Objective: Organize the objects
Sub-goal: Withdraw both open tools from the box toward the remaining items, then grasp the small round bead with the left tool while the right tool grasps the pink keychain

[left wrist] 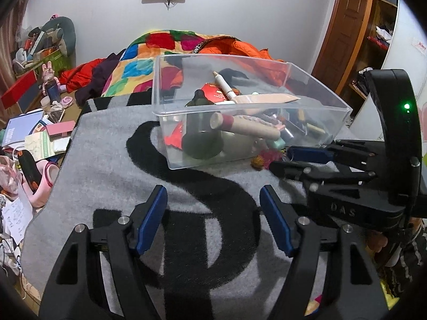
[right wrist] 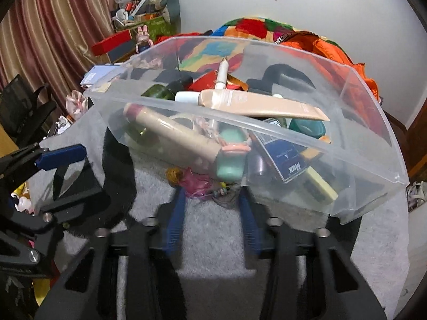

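Observation:
A clear plastic bin (left wrist: pixel 170 138) stands on a grey blanket (left wrist: pixel 106 144) with black letters. It holds a beige tube (left wrist: pixel 269 98), a tan roller (left wrist: pixel 248 126), a white pen and several other small items. A small pink toy (right wrist: pixel 196 182) with a yellowish ball lies on the blanket against the bin's (right wrist: pixel 333 157) near wall. My right gripper (right wrist: pixel 210 193) has its blurred blue pads close on both sides of the toy; from the left wrist view this right gripper (left wrist: pixel 280 160) looks nearly closed at the toy (left wrist: pixel 269 156). My left gripper (left wrist: pixel 213 194) hovers open over the blanket, with nothing between its fingers.
A colourful quilt (left wrist: pixel 138 66) and orange bedding are heaped behind the bin. Books, boxes and a rabbit figure (left wrist: pixel 50 80) clutter the left side. A striped curtain (right wrist: pixel 53 40) hangs at far left and a wooden door (left wrist: pixel 344 26) stands at right.

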Motion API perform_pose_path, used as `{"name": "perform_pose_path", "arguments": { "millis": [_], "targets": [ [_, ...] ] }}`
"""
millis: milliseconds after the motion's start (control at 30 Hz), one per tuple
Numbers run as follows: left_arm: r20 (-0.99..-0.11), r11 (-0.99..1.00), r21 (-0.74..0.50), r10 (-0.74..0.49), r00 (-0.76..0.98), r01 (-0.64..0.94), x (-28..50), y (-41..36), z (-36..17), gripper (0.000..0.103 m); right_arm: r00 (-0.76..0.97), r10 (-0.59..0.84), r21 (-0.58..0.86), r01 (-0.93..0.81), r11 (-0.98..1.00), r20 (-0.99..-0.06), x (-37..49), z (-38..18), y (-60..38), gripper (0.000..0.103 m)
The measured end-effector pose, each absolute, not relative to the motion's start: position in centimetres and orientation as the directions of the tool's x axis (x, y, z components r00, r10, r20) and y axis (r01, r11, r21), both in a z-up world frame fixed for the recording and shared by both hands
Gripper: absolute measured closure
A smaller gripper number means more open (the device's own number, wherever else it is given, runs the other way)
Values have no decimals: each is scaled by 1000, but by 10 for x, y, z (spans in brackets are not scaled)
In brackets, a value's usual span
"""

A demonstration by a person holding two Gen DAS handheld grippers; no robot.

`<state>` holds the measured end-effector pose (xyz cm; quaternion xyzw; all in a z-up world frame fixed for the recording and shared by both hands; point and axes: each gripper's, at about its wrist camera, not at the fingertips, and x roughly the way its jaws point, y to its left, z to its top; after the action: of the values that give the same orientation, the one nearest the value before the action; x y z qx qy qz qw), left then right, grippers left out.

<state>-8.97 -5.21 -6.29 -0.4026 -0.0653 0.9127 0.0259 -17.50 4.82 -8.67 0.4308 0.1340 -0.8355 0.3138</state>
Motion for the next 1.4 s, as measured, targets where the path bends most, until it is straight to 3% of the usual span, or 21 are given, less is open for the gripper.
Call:
{"name": "perform_pose_path", "arguments": {
  "millis": [100,400,667,800,900,1033,1100,1233,1400],
  "targets": [
    [-735,-990,-141,106,-669,-2,-94,-48,-63,31,-431,-423,62,639,-767,-797,-175,-85,51,96],
    [-753,-995,-92,101,-650,-49,-118,-23,-62,32,-433,-466,108,633,-767,-771,-167,-78,76,98],
    [-792,-994,-94,113,-600,-63,-146,-10,-72,56,-472,-468,130,586,-800,-747,-161,-67,126,98],
    [-797,-992,-114,124,-591,-55,-149,-7,-75,59,-455,-470,130,601,-789,-756,-156,-68,133,98],
    [-793,-993,-112,116,-598,-44,-148,-3,-77,63,-422,-472,133,620,-773,-774,-153,-73,127,91],
    [-786,-992,-117,124,-605,-51,-148,3,-77,77,-419,-467,132,617,-776,-779,-153,-77,121,65],
    [-783,-992,-111,127,-609,-64,-148,6,-77,80,-427,-470,135,613,-779,-773,-153,-74,120,59],
    [-776,-994,-85,113,-621,-76,-146,8,-78,91,-444,-467,137,596,-791,-765,-158,-69,118,57],
    [-764,-991,-113,134,-631,-74,-132,-2,-77,91,-430,-460,148,585,-797,-777,-168,-69,104,57]
  ]
}}
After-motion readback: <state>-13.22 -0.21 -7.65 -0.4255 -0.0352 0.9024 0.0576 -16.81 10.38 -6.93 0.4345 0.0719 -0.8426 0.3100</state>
